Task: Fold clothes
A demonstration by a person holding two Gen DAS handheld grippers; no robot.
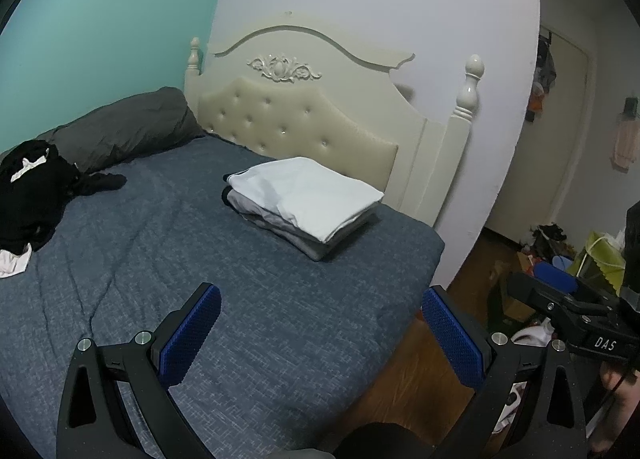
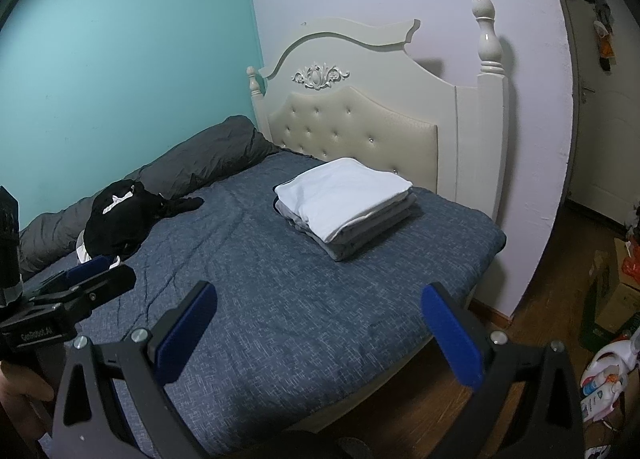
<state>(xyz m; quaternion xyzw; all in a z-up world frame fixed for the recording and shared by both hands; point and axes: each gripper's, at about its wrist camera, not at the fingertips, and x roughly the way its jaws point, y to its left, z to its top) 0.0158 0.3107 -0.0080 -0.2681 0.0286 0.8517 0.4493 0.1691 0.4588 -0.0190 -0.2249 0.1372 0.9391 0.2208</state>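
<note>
Fingers [image 1: 200, 323] apart; clothes [image 1: 308, 199] squarely stacked.

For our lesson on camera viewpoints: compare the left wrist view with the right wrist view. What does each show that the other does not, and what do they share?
Only the left wrist view shows the right claw from the side at its right edge, with a yellow-green bag on the floor behind it.

Only the right wrist view shows the left claw at its left edge, and a door handle at far right.

Both show the blue bedspread, the folded stack near the headboard, the unfolded black pile and the grey pillow. Each view's own claw is open and empty.
</note>
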